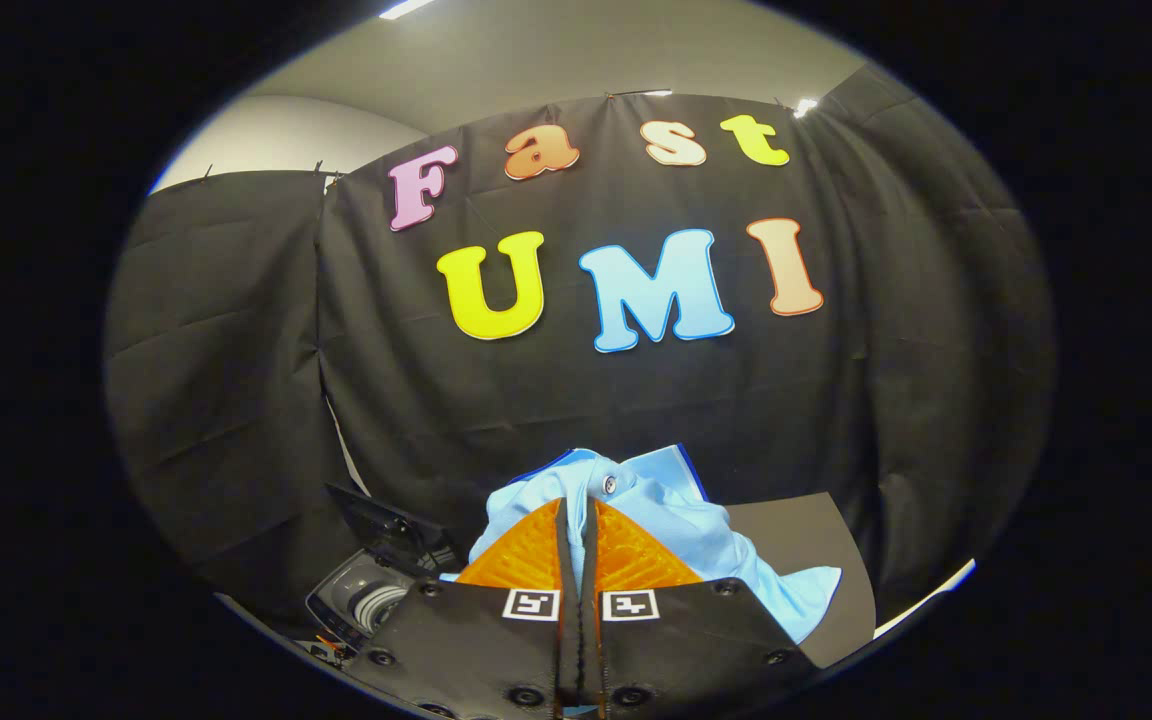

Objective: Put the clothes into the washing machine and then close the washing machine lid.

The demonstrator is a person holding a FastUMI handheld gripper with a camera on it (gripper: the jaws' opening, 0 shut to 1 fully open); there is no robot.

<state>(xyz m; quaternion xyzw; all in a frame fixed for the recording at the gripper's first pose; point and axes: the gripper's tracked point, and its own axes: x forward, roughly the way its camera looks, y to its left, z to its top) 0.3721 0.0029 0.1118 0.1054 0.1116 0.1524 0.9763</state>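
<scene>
Dim booth, bright ceiling strips above, edges fisheye-warped.

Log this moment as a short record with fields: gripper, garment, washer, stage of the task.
gripper: hand-held gripper, orange fingers pinched together on cloth
garment: light blue shirt with a button, held up between the fingers, draping to their right
washer: washing machine lies low and to the left of the fingers, lid up, drum open
surface: dark mat behind the shirt
stage: shirt lifted, not yet in the drum; lid not yet closed
</scene>
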